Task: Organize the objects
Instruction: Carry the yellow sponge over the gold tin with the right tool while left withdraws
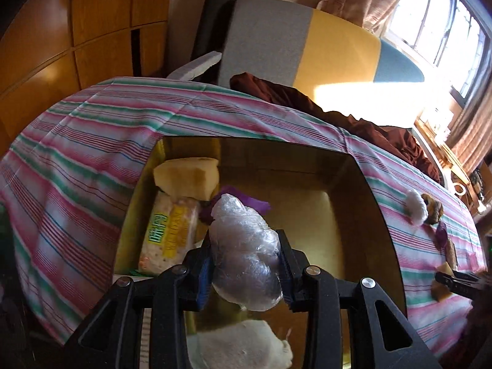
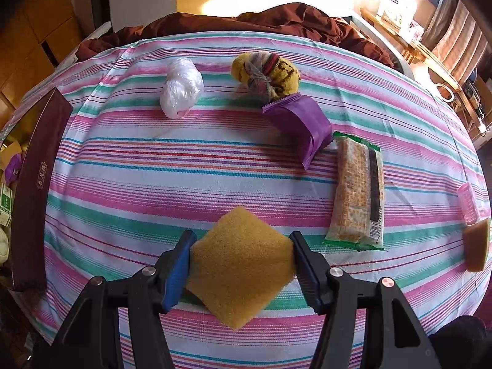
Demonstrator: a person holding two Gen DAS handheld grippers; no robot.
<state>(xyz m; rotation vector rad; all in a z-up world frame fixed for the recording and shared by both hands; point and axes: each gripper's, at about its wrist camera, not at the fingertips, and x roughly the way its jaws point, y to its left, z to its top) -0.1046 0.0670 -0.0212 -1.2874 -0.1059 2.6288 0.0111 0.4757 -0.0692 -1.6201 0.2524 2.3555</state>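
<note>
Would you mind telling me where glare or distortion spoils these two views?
Left wrist view: the window is blown out, sunlight washes the yellow panel, and the box interior is dim. Right wrist view: sun overexposes the top centre, and fisheye bends the cloth stripes; the sponge stays sharp.

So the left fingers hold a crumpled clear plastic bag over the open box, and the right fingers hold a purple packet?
Not quite. The right wrist view shows the right fingers gripping a yellow square sponge; the purple packet lies on the striped cloth. The crumpled clear plastic bag over the open box is right.
</note>
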